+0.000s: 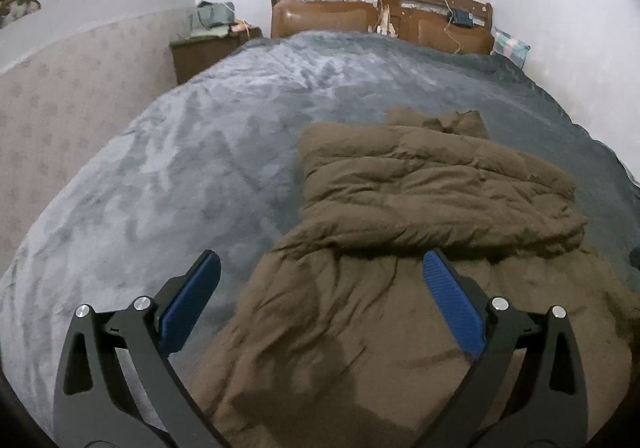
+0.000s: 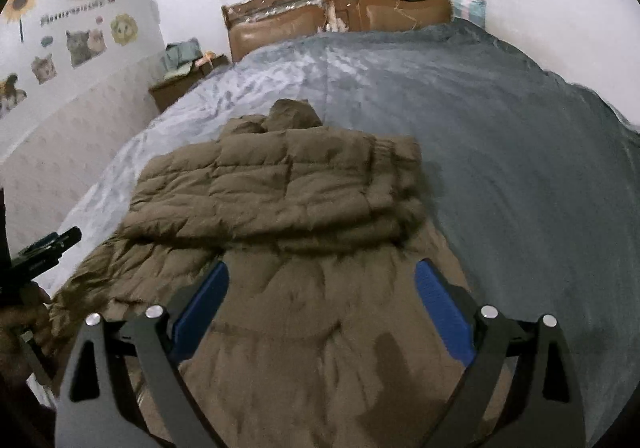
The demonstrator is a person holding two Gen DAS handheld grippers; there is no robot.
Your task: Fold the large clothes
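Observation:
A brown padded jacket [image 1: 420,232] lies on the grey bed cover [image 1: 192,152], with both sleeves folded across its upper part. It also shows in the right wrist view [image 2: 288,208]. My left gripper [image 1: 322,268] is open and empty, hovering above the jacket's lower left part. My right gripper [image 2: 322,276] is open and empty, above the jacket's lower middle. The left gripper's tool [image 2: 44,248] shows at the left edge of the right wrist view.
A wooden headboard [image 1: 380,8] stands at the far end of the bed. A brown nightstand [image 1: 204,52] with piled items stands far left beside the wall. The bed cover [image 2: 520,168] spreads wide to the right of the jacket.

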